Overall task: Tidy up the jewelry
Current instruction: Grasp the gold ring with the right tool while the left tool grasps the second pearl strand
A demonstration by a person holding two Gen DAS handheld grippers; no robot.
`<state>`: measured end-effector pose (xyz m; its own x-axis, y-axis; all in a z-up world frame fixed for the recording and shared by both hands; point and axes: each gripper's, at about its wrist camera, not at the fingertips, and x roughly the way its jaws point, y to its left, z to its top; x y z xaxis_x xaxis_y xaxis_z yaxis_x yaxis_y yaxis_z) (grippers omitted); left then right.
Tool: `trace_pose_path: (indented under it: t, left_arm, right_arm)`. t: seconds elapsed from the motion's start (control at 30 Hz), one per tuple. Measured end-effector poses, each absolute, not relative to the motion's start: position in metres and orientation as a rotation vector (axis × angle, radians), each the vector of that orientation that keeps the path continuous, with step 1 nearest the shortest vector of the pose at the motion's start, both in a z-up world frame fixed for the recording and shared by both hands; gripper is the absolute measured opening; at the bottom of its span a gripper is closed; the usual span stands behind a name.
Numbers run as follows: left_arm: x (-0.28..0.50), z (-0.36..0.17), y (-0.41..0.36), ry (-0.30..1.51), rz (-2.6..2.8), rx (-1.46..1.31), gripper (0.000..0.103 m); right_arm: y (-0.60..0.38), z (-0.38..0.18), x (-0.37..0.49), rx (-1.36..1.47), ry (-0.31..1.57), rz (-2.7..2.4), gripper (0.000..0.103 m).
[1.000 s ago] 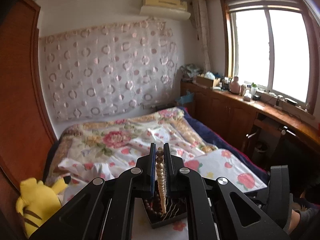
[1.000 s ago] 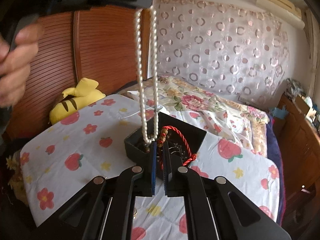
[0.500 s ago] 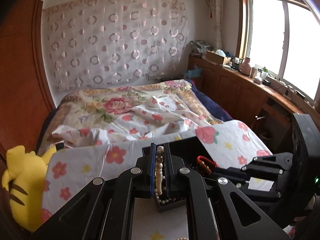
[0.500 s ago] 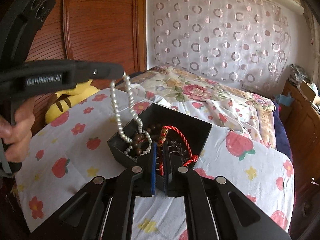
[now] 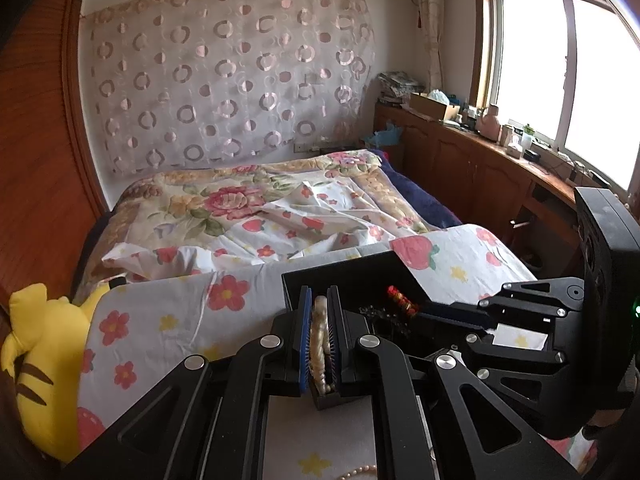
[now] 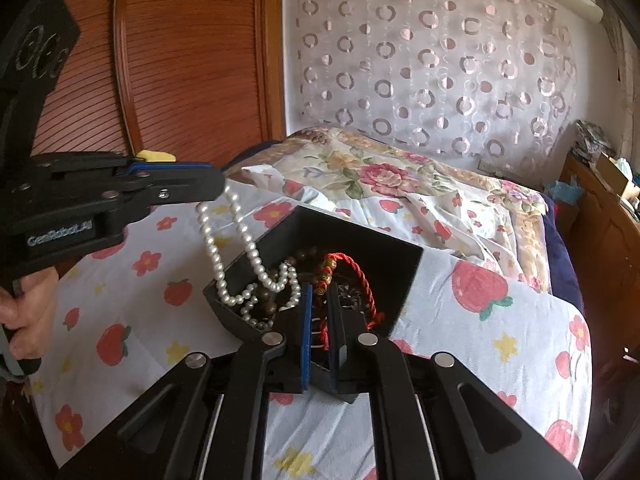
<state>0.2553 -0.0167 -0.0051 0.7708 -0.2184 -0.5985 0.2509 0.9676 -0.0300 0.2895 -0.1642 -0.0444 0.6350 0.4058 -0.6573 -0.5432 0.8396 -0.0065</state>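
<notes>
here the left gripper (image 6: pixel 218 188) is clamped on a pearl necklace (image 6: pixel 248 256), whose strand hangs from its tips over the near wall of the black jewelry box (image 6: pixel 404 276) on the strawberry-print sheet (image 6: pixel 480 320). the lower loops lie inside among brown beads (image 6: pixel 298 258). the right gripper (image 6: pixel 319 304) has its jaws opening, a red cord bracelet (image 6: pixel 360 280) between them over the box.

The left tool (image 5: pixel 319 304) grips a pearl necklace (image 5: pixel 320 340) above a black box (image 5: pixel 348 270). The box sits on a flowered sheet (image 5: pixel 160 320) beside the right tool (image 5: pixel 532 320).
</notes>
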Motion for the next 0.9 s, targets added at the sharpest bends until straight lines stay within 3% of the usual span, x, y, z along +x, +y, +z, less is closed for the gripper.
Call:
trace_pose_path:
  t: [0.03,0.07,0.3,0.37,0.47,0.53,0.9]
  left_arm:
    - [0.255,-0.005,-0.016,0.641,-0.254,0.051,0.008]
    - [0.255,-0.005,-0.016,0.64,-0.254,0.051,0.014]
    - [0.245,-0.002,-0.013,0.611,-0.236,0.054,0.055]
    - [0.238,-0.003,-0.009,0.591,-0.23,0.043,0.077]
    - [0.23,-0.005,-0.004,0.576,-0.209,0.031,0.091]
    - [0.225,-0.007,0.0,0.568,-0.208,0.016,0.095]
    - [0.179,-0.044,0.017,0.601,-0.246,0.005,0.095]
  right_arm:
    - [-0.165,-0.043,0.289,-0.209,0.686,0.545,0.035]
    - [-0.166,-0.043,0.288,-0.209,0.677,0.543,0.038]
    - [-0.171,-0.038,0.283,-0.201,0.664,0.546,0.038]
    - [-0.175,-0.037,0.277,-0.198,0.659,0.552,0.038]
    - [-0.18,-0.037,0.264,-0.192,0.655,0.564,0.038]
    - [-0.183,-0.039,0.255,-0.197,0.657,0.576,0.038]
    - [-0.179,-0.083,0.208,-0.251,0.803,0.661,0.038]
